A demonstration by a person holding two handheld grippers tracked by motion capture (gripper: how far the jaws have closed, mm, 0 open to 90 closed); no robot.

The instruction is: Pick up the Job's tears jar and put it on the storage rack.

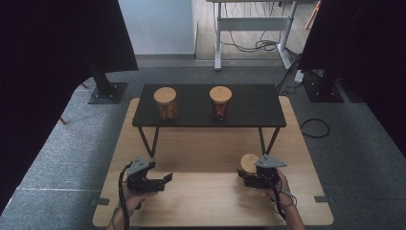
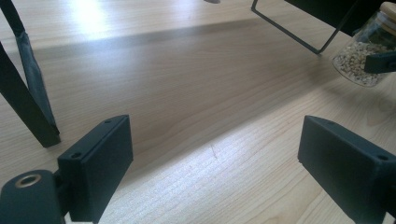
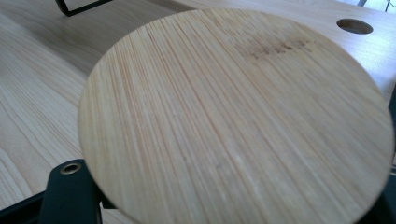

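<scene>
A glass jar [image 2: 359,65] of pale grains with a round bamboo lid [image 1: 249,162] is low over the wooden table [image 1: 210,201] at the front right. My right gripper [image 1: 245,175] is shut on its glass body, and one black finger [image 2: 380,61] presses on its side. In the right gripper view the lid [image 3: 233,121] covers most of the jaws. Whether the jar rests on the wood I cannot tell. My left gripper [image 1: 164,182] stays at the front left, open, with bare wood between its jaws [image 2: 215,158].
A low black shelf [image 1: 249,108] on thin metal legs [image 2: 299,35] stands across the back of the table. On it are two jars with bamboo lids, one at the left [image 1: 165,103] and one at the middle [image 1: 220,102]. A round hole [image 3: 354,26] pierces the tabletop.
</scene>
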